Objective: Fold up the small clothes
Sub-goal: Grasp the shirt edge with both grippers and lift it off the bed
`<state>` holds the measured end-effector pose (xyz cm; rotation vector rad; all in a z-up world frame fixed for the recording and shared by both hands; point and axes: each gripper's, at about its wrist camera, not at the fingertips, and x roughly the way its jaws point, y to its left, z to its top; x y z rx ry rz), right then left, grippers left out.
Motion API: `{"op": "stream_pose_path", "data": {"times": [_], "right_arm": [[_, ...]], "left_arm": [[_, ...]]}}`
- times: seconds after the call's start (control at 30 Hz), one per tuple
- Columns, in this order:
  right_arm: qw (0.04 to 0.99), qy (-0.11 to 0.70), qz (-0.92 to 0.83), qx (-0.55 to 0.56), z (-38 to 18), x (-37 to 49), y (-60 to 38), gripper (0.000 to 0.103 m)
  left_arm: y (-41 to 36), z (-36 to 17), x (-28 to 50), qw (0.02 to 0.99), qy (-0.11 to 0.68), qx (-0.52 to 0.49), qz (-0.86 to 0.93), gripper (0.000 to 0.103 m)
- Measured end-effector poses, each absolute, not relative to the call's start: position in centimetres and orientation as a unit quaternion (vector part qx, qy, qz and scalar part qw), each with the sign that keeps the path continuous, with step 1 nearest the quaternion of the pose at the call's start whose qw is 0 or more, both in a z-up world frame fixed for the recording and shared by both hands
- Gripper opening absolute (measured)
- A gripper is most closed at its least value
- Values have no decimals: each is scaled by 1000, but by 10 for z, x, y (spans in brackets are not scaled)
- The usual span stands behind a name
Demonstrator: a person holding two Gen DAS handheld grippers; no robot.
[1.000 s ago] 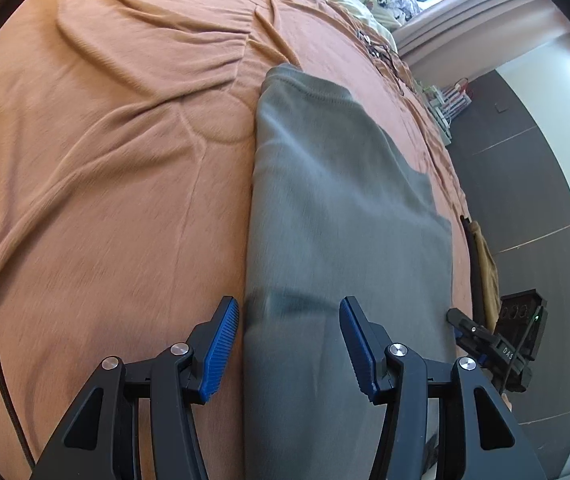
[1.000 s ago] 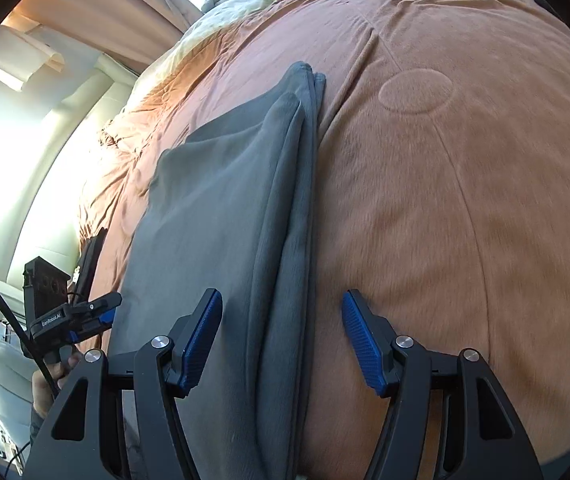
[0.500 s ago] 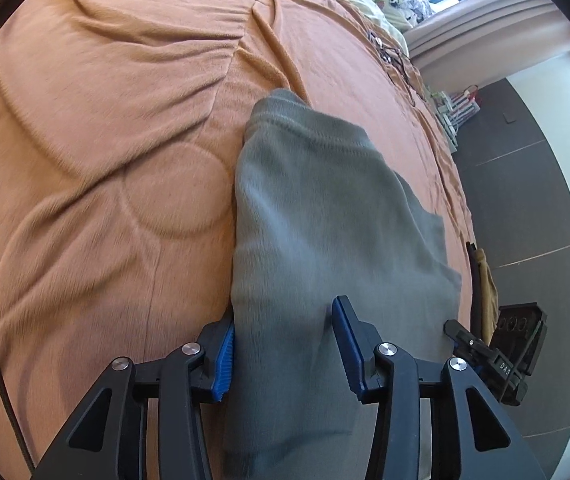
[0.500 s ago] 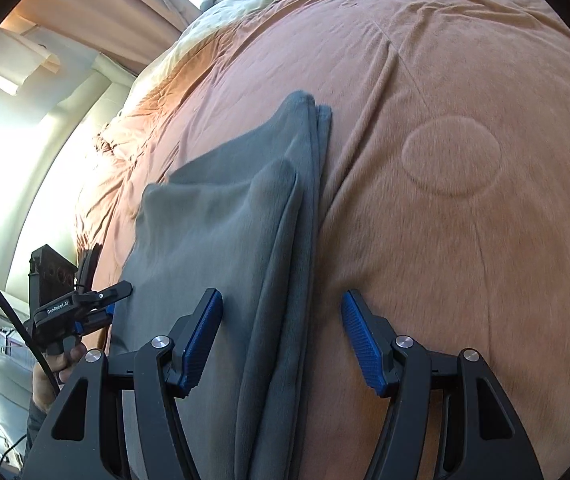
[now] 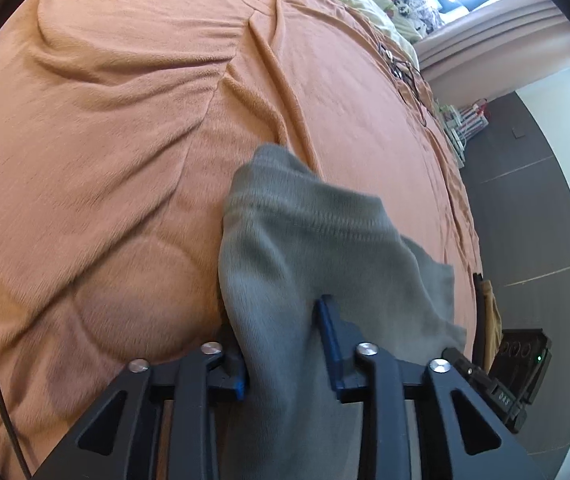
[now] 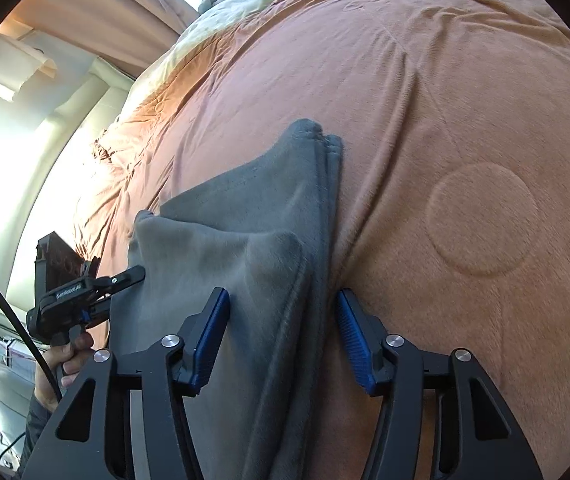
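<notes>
Seen through the left wrist camera, a grey garment (image 5: 325,248) fills the lower middle of the frame and runs away from the lens toward a rounded end near the centre. It lies on an orange blanket (image 5: 117,128) that covers most of the picture. The left gripper (image 5: 283,344) sits at the bottom middle, its blue pads pressed into a thick bunch of the grey cloth from either side, so it is clamped on the garment. The cloth looks lifted and slightly blurred near the pads. At the lower right edge the black body of the other tool just shows.

Next, through the right wrist camera, the same garment (image 6: 261,264) stretches from the bottom middle up to a folded tip just above centre. Its long axis points straight ahead of the lens, with stacked layered edges along its right side. The right gripper (image 6: 283,338) straddles that layered edge with a clear gap between each blue pad and the cloth, so it is spread wide and holding nothing. At the left of the frame the left gripper (image 6: 125,276), held in a bare hand (image 6: 61,364), grips the garment's left edge, which rises in a small peak.

My guess is that the fold depends on the right tool closing on the edge directly between its pads.
</notes>
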<state>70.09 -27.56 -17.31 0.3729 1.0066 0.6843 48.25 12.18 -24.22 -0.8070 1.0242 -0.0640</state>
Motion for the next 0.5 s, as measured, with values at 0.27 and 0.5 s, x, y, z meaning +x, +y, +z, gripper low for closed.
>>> {"op": "stream_pose_path", "data": {"times": [0.27, 0.5], "right_arm": [[811, 475, 306, 152, -167, 709, -264, 19], [821, 453, 309, 159, -150, 693, -268, 16]], "left_arm": [[115, -235, 495, 803, 478, -355, -25, 6], [115, -209, 485, 816, 452, -356, -50, 5]]}}
